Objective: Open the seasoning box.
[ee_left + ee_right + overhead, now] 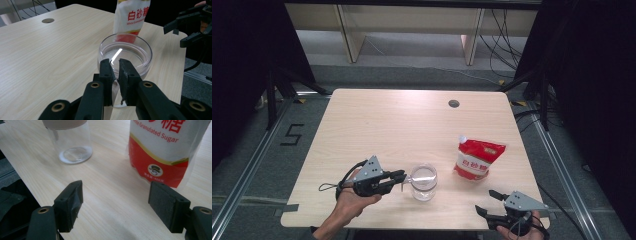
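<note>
From my high view, the light wooden table point(377, 125) takes up the middle of the frame, and my left gripper point(403, 176) sits at lower centre-left, its black jaws reaching right to the rim of a clear round glass jar point(424, 182). In the left gripper view the jaws are drawn nearly together, pinching the jar's near wall point(113, 80) between them, one jaw inside the rim and one outside; the jar looks empty apart from a bright glint across its bottom. Just right of the jar in the high view, upper right of it, lies a red-and-white plastic pouch of granulated sugar point(477, 159), apart from the glass. My right gripper point(487, 202) is at the lower right edge of the frame, held in my hand point(517, 231) near the table's front corner. In the right gripper view its jaws stand wide apart with nothing between them, the pouch point(165, 150) at upper right and the jar point(71, 142) at upper left.
</note>
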### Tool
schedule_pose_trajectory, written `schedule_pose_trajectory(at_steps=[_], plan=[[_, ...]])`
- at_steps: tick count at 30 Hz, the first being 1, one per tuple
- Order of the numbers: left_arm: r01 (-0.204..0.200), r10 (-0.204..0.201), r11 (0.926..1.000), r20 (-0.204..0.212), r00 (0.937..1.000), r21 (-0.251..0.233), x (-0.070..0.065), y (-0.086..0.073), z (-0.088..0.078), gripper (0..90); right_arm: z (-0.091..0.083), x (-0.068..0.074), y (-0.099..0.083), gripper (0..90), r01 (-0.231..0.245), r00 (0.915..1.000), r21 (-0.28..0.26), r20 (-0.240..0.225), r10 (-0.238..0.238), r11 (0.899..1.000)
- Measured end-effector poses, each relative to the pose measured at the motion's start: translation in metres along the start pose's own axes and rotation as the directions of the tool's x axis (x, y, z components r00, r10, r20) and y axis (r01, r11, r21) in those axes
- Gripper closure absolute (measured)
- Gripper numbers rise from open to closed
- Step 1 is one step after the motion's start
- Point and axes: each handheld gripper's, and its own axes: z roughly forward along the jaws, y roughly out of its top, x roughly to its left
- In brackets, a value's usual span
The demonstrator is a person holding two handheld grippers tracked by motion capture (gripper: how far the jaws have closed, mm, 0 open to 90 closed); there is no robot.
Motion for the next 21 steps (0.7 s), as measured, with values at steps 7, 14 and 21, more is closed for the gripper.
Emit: schedule_pose_trajectory(at_steps=[7, 14, 21], plan=[[-0.016, 0.016, 0.9998, -0.021, 0.9997, -0.010, 0.001, 0.004, 0.002, 87.1, 0.002, 0.003, 0.004, 31.6, -0.018, 0.9998, 0.000, -0.011, 0.018, 1.000], [-0.003, 0.003, 0.9999, -0.027, 0.9996, -0.012, 0.002, 0.002, 0.004, 88.2, 0.007, 0.004, 0.008, 34.5, 0.049, 0.9988, -0.036, 0.005, -0.049, 0.998], [-0.002, 0.002, 1.0000, -0.020, 0.9998, 0.001, -0.001, 0.000, 0.006, 87.8, 0.016, 0.011, 0.017, 41.6, 0.031, 0.9983, -0.063, -0.048, -0.034, 0.998]])
